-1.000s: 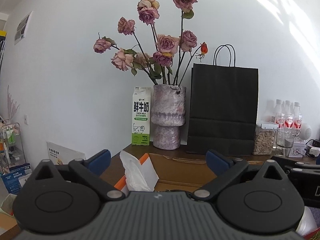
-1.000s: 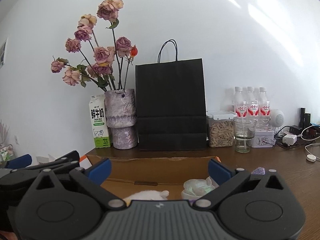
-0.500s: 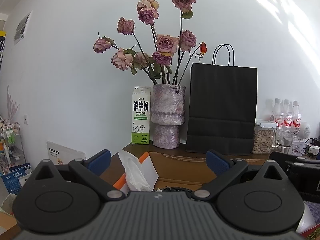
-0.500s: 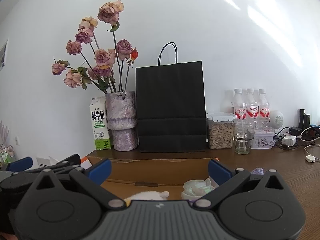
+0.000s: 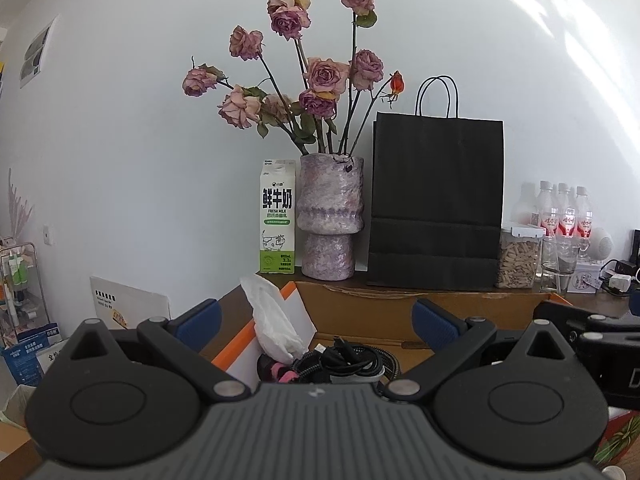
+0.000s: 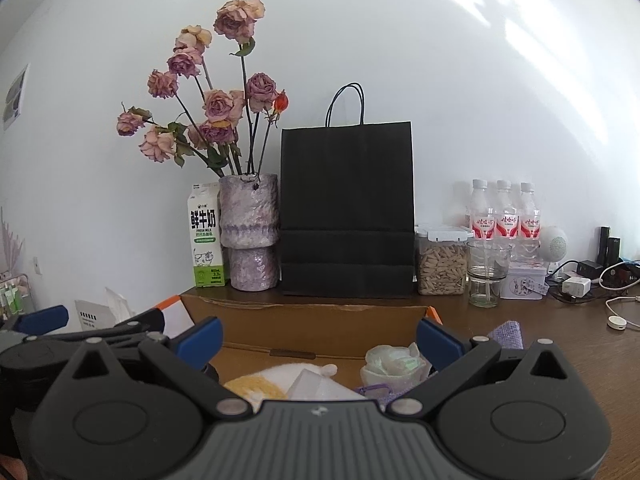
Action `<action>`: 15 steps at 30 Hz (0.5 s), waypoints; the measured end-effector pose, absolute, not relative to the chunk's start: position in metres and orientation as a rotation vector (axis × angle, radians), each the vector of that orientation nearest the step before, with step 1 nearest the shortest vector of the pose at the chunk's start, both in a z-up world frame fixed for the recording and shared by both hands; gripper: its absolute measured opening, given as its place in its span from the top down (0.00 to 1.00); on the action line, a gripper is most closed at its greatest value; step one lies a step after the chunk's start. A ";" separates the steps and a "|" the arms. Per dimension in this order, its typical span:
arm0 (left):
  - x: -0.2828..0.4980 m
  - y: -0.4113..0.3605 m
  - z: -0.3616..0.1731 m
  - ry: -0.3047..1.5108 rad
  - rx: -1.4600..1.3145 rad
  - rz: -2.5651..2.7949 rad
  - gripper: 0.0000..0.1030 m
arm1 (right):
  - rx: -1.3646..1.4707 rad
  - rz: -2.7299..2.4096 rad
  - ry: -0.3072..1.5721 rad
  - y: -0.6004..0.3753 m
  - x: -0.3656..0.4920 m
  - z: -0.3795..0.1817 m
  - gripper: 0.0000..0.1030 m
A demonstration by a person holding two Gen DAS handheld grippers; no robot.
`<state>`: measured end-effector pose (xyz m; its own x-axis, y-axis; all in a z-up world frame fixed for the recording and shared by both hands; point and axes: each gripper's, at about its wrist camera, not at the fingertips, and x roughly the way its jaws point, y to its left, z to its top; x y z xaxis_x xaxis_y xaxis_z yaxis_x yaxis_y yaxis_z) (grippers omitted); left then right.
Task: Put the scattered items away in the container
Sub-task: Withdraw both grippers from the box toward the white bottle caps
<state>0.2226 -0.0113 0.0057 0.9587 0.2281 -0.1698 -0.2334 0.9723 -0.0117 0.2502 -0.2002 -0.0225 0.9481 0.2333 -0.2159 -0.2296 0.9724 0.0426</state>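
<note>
An open cardboard box (image 5: 400,312) (image 6: 312,322) lies on the wooden desk. My left gripper (image 5: 316,320) is open and empty above its left part. Below it lie a white tissue (image 5: 272,324), a coiled black cable (image 5: 344,360) and a pink item (image 5: 286,376). My right gripper (image 6: 318,338) is open and empty above the box's right part, over a pale green flower-shaped item (image 6: 394,364), a white and yellow fluffy item (image 6: 280,380) and a purple item (image 6: 506,334). The other gripper shows at the left of the right wrist view (image 6: 60,332).
Along the wall stand a milk carton (image 5: 277,216), a vase of dried roses (image 5: 330,216), a black paper bag (image 6: 347,208), a jar of seeds (image 6: 442,264), a glass (image 6: 488,272), water bottles (image 6: 504,212) and chargers with cables (image 6: 592,280).
Both grippers have tilted or risen a little, so the cable and items in the box show more. Both stay open and empty.
</note>
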 end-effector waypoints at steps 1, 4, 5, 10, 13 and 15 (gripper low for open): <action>0.220 -0.011 0.005 0.167 -0.028 0.231 0.00 | 0.009 0.235 0.221 -0.200 0.248 -0.025 0.00; 0.214 -0.012 0.002 0.170 -0.018 0.234 0.00 | -0.014 0.241 0.214 -0.200 0.240 -0.031 0.00; 0.212 -0.012 0.001 0.174 -0.017 0.235 0.00 | -0.019 0.244 0.212 -0.199 0.237 -0.032 0.00; 0.204 -0.015 -0.004 0.184 0.010 0.242 0.00 | -0.039 0.245 0.214 -0.198 0.225 -0.041 0.00; 0.198 -0.015 -0.006 0.181 0.023 0.245 0.00 | -0.056 0.243 0.213 -0.197 0.218 -0.046 0.00; 0.194 -0.014 -0.007 0.182 0.025 0.248 0.00 | -0.061 0.240 0.212 -0.197 0.213 -0.048 0.00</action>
<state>0.1936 -0.0144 -0.0073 0.9531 0.2465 -0.1756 -0.2420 0.9691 0.0473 0.2131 -0.1972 -0.0480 0.9491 0.2299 -0.2154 -0.2426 0.9695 -0.0342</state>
